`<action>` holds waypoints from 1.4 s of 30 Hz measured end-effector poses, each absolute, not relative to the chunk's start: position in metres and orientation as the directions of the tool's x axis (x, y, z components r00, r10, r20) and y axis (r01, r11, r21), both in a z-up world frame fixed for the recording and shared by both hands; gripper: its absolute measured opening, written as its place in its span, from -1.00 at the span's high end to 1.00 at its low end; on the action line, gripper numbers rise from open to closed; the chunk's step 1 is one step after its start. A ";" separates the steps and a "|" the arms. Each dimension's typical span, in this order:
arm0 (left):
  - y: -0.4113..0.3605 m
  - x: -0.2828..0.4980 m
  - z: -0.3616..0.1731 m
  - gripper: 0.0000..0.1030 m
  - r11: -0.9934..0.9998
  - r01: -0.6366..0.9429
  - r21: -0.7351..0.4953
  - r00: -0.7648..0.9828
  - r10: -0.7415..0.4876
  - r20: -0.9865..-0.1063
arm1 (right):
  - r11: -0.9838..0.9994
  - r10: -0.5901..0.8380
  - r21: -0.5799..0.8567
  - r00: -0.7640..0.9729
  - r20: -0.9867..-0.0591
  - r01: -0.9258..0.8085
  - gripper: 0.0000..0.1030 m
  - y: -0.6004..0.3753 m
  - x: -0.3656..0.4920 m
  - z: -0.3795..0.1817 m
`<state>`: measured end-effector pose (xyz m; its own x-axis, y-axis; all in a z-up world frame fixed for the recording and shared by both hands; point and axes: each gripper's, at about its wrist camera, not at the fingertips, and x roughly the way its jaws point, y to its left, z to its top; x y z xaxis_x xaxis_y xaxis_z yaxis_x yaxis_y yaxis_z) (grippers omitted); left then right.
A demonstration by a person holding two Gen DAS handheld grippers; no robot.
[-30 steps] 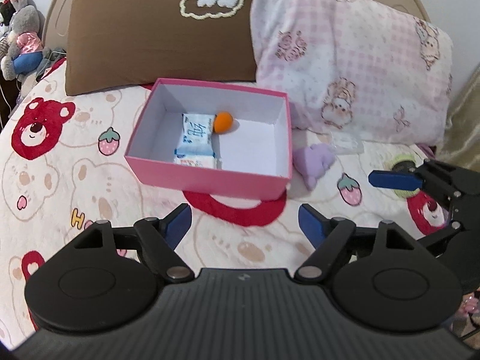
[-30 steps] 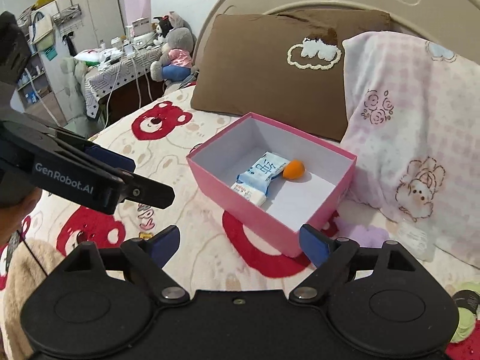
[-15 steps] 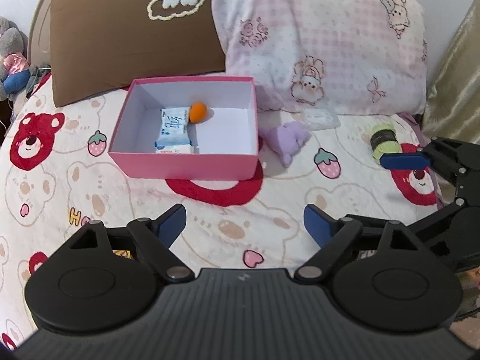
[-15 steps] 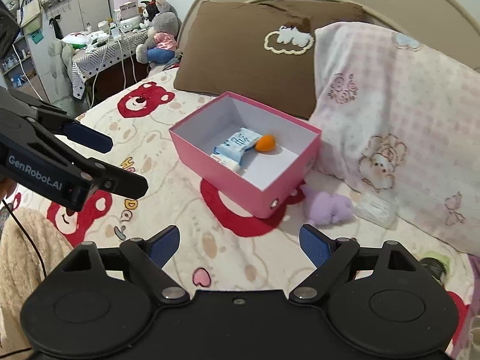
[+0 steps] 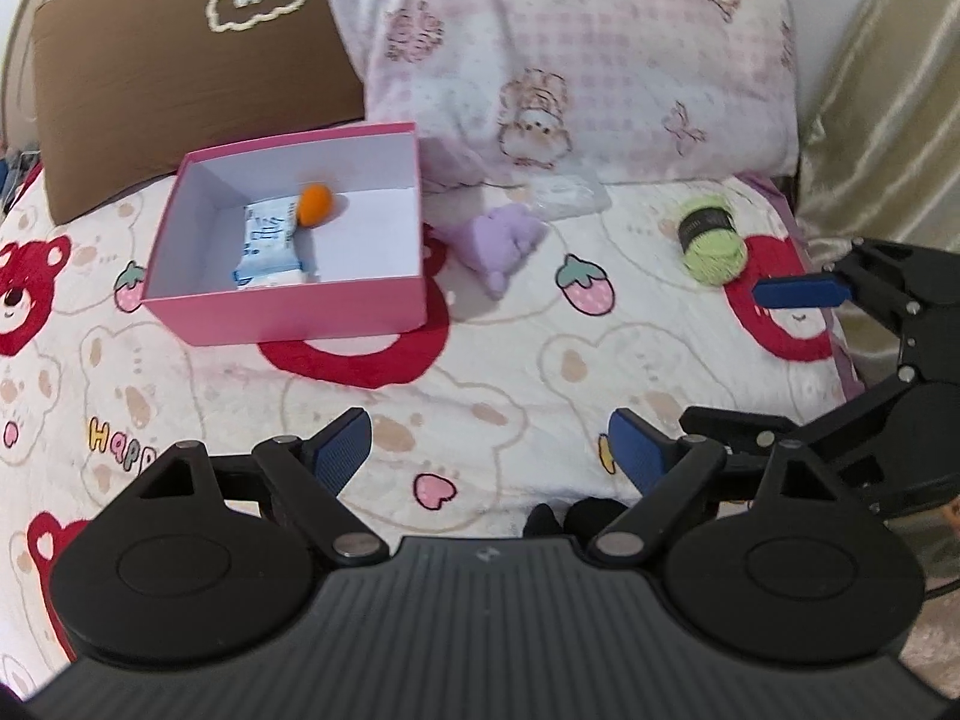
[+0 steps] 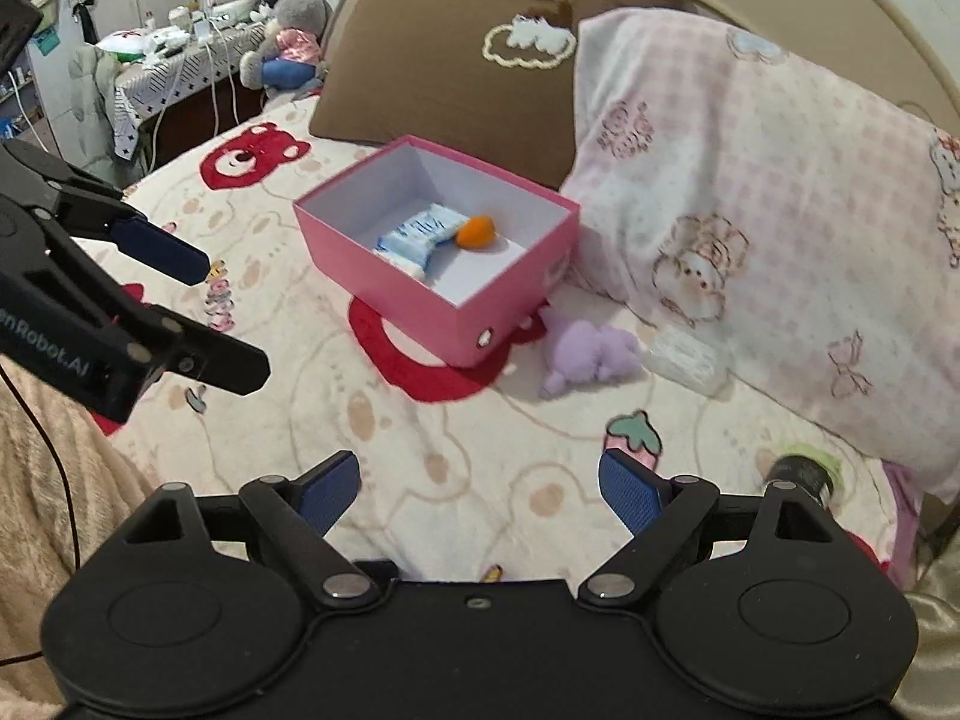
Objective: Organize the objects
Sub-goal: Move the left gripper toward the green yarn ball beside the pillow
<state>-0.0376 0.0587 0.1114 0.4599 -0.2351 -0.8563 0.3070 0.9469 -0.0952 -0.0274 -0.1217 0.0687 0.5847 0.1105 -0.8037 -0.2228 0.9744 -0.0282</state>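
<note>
A pink box [image 5: 282, 312] [image 6: 420, 294] sits on the bear-print bedspread and holds a blue-white tissue pack [image 5: 267, 243] [image 6: 420, 234] and a small orange ball [image 5: 315, 204] [image 6: 475, 232]. To its right lie a purple plush [image 5: 504, 240] [image 6: 591, 351], a clear plastic packet [image 5: 564, 195] [image 6: 687, 357] and a green yarn roll [image 5: 711, 237] [image 6: 807, 471]. My left gripper [image 5: 487, 438] [image 6: 234, 321] hovers open and empty well in front of the box. My right gripper [image 6: 480, 474] [image 5: 720, 354] is open and empty too, near the green roll.
A brown pillow [image 5: 180, 72] and a pink checked pillow [image 5: 570, 60] lean on the headboard behind the box. A beige curtain [image 5: 888, 120] hangs past the bed's right edge. Stuffed toys [image 6: 288, 42] and a cluttered desk [image 6: 168, 60] stand beyond the bed's left side.
Both grippers have drifted right along the bed, so the box sits further left in both views. The green roll has come into view. The left jaws have spread slightly wider.
</note>
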 end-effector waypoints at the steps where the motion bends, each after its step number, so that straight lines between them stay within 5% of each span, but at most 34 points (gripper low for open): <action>1: 0.054 -0.037 0.109 -0.67 0.945 0.314 -0.094 0.453 -0.236 -0.860 | 0.975 0.107 -0.028 0.581 -0.807 -0.219 -0.74 -0.126 -0.028 0.067; 22: -0.043 0.002 0.068 -0.86 0.895 0.432 -0.112 0.316 -0.266 -0.911 | 0.995 0.085 0.035 0.563 -0.822 -0.099 -0.74 -0.230 -0.049 0.020; 42: -0.141 0.075 -0.010 -0.95 0.890 0.412 -0.196 0.335 -0.348 -0.876 | 0.999 -0.043 -0.046 0.789 -0.613 0.019 -0.74 -0.318 -0.047 -0.039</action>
